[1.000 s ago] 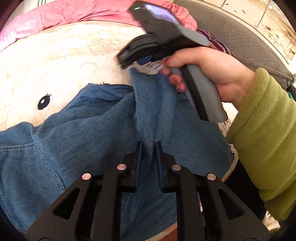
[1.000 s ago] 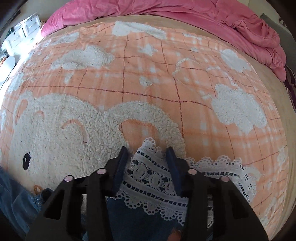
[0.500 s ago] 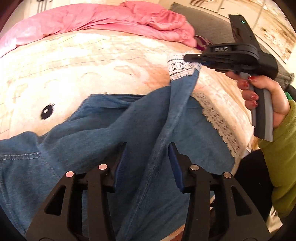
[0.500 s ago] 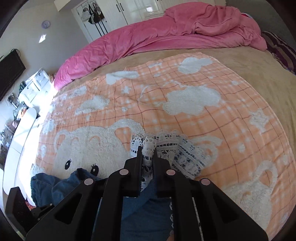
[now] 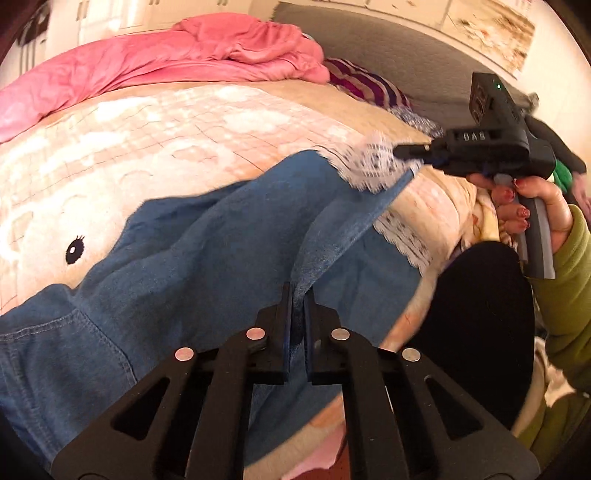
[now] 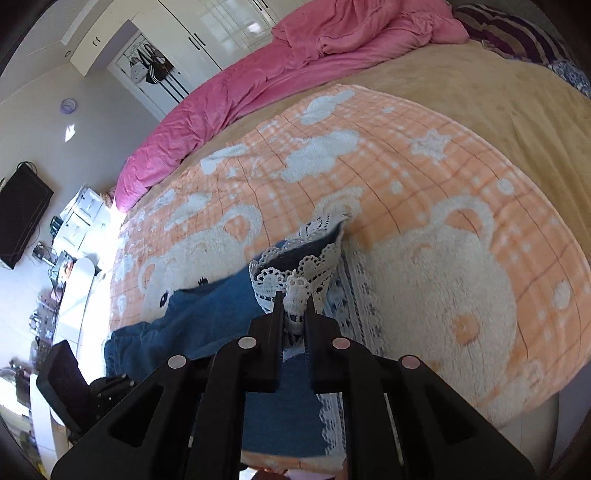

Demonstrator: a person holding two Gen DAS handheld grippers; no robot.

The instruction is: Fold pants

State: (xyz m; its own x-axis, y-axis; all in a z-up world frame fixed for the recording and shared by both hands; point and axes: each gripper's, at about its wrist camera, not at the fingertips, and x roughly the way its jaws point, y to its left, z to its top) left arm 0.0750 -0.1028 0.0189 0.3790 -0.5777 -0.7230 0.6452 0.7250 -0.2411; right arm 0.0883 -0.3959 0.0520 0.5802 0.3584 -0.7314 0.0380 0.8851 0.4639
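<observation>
Nearest the left wrist camera, the left gripper (image 5: 298, 291) is pinching a raised fold of the denim pants (image 5: 192, 266) between its two fingers, which are drawn together on the cloth. From that pinch the upper leg is stretching taut, up and to the right, to its lace hem (image 5: 369, 166), where the right gripper (image 5: 400, 151) is holding it lifted off the bed. The right hand (image 5: 532, 199), with red-painted nails and a green sleeve (image 5: 565, 295), is wrapping around that gripper's grey handle. In the right wrist view, the right gripper (image 6: 294, 299) is clamping the white lace hem (image 6: 295, 273) between its closed fingers, and the open cuff is gaping just beyond the fingertips. The rest of the pants (image 6: 192, 314) is lying spread toward the left across an orange checked blanket (image 6: 406, 166) patterned with fluffy white bears and clouds, with the lower leg's lace edge resting flat on the blanket below the raised one. Behind the blanket a tan bedcover (image 6: 480, 88) is showing, and farther back a crumpled pink duvet (image 6: 332, 48) is lying along the far side of the bed. Beyond it, white wardrobe doors (image 6: 207, 33) are standing against the wall.
</observation>
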